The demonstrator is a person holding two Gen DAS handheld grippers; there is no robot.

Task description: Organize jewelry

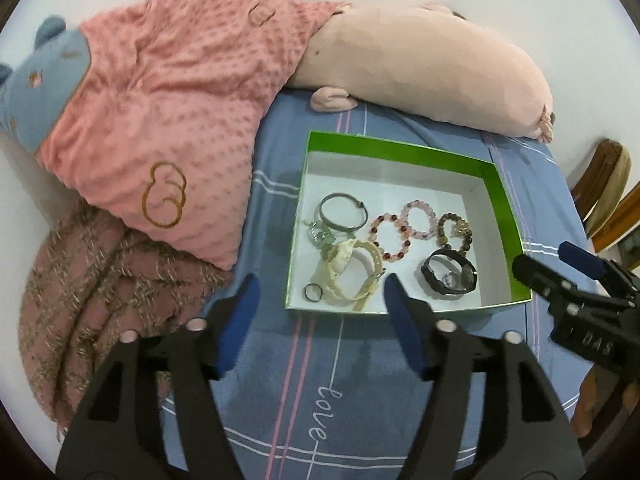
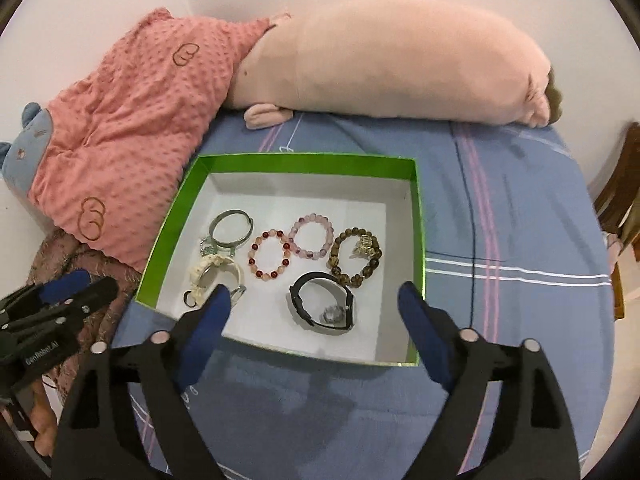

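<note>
A green-walled box (image 1: 400, 152) (image 2: 304, 165) with a white floor lies on the blue bedsheet. In it lie a silver bangle (image 1: 343, 211) (image 2: 232, 227), a red bead bracelet (image 1: 391, 237) (image 2: 270, 255), a pink bead bracelet (image 1: 420, 216) (image 2: 312, 236), a brown bead bracelet (image 1: 454, 230) (image 2: 355, 258), a black watch (image 1: 450, 276) (image 2: 322, 308), a cream watch (image 1: 352, 276) (image 2: 214, 272) and a small dark ring (image 1: 313, 292). My left gripper (image 1: 320, 300) is open and empty before the box's near left corner. My right gripper (image 2: 316, 312) is open and empty over the box's near edge.
A pink dotted pillow (image 1: 172, 112) (image 2: 132, 120) and a long pink plush (image 1: 420, 64) (image 2: 380, 60) lie behind the box. A brown knit blanket (image 1: 92, 300) lies left. Wooden furniture (image 1: 608, 184) stands beyond the bed's right edge.
</note>
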